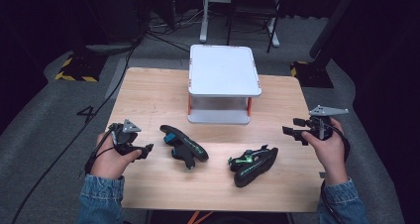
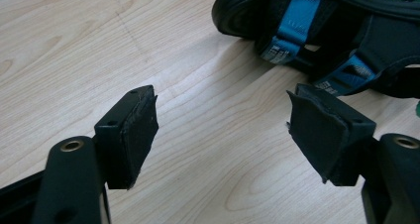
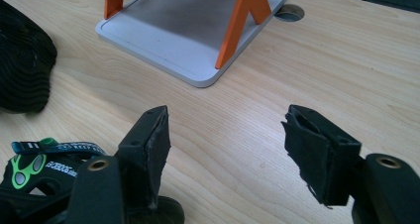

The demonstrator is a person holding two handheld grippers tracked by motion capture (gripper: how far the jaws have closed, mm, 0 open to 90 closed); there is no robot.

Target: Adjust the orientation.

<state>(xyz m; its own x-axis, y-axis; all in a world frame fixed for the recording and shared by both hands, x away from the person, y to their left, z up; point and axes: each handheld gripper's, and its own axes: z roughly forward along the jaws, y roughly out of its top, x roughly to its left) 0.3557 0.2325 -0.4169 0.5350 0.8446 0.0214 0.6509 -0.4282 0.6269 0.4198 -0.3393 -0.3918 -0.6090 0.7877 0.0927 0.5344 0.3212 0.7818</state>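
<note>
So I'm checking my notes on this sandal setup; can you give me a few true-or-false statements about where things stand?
1. Both sandals lie on the wooden table. True: the blue-strapped sandal and the green-strapped sandal.
2. The left gripper grips a sandal. False: its jaws are open and empty.
3. The white two-tier shelf has orange legs. True.
4. A sandal sits on the shelf's top. False: the top is bare.
5. The right gripper is open. True.

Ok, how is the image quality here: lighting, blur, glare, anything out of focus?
High view: table evenly lit, dark surroundings, image soft. Left gripper view: wood grain sharp, blue-strapped sandal slightly soft at the top edge. Right gripper view: mild sheen on the white shelf base, green-marked sandal dim at the lower left corner.
</note>
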